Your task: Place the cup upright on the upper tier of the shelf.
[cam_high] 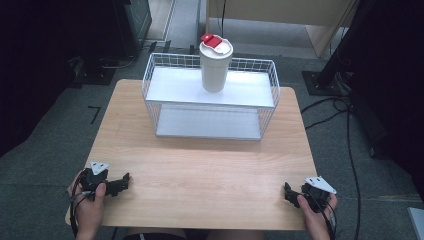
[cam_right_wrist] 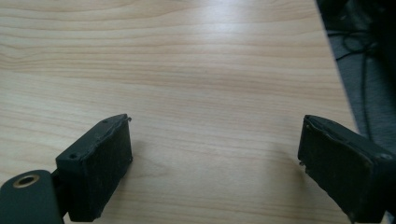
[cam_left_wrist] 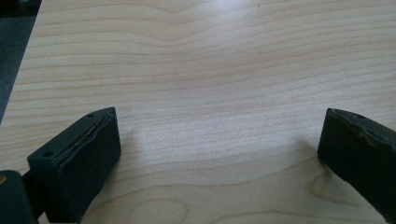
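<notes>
the left claw [cam_high: 120, 183] rests on the wooden desk [cam_high: 200, 165] near its front left corner, held in the person's left hand [cam_high: 89, 200], and its jaws stand wide apart with nothing between them; in the left gripper view only bare wood grain lies between the two black jaws. the right claw [cam_high: 289, 192] sits near the desk's front right corner in the right hand [cam_high: 316, 210], jaws likewise spread wide and empty, with the desk's right edge and dark floor cables visible beyond in the right gripper view. well apart from both, at the back edge of the desk, stands a white wire rack [cam_high: 210, 97] with two white shelves. a white cup [cam_high: 215, 67] with a white lid and a red flip tab stands upright on the rack's upper shelf, about midway along it.
</notes>
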A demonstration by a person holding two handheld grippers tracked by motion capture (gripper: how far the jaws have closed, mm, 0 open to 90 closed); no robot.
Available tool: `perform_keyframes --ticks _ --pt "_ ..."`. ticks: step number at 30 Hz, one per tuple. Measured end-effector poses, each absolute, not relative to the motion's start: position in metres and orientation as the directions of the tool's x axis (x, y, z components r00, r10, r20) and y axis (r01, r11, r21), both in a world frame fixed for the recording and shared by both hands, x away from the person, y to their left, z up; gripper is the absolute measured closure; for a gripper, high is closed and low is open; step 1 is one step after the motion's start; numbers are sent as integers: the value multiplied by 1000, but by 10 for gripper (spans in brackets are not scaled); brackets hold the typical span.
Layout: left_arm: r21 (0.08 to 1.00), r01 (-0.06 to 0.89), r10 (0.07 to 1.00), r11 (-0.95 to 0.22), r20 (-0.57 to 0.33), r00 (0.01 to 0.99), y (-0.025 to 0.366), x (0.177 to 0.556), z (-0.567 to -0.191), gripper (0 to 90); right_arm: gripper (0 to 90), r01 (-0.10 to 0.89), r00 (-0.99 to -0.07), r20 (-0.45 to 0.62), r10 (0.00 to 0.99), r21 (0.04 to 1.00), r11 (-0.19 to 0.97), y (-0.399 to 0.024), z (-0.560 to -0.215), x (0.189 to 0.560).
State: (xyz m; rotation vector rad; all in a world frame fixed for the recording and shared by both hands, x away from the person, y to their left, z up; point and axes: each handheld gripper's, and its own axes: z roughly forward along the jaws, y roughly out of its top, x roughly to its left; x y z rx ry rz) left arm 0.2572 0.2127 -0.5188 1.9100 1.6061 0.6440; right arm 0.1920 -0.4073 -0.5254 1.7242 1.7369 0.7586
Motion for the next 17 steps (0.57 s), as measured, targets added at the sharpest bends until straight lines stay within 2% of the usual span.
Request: perform_keyframes --ticks 1,17 --pt "684 718 986 -129 9 169 213 257 -519 0 95 684 -3 27 1000 730 -18 -410 -526 193" --pt "684 718 986 -128 8 168 213 257 -519 0 92 688 -9 26 1000 726 -13 -410 -526 194"
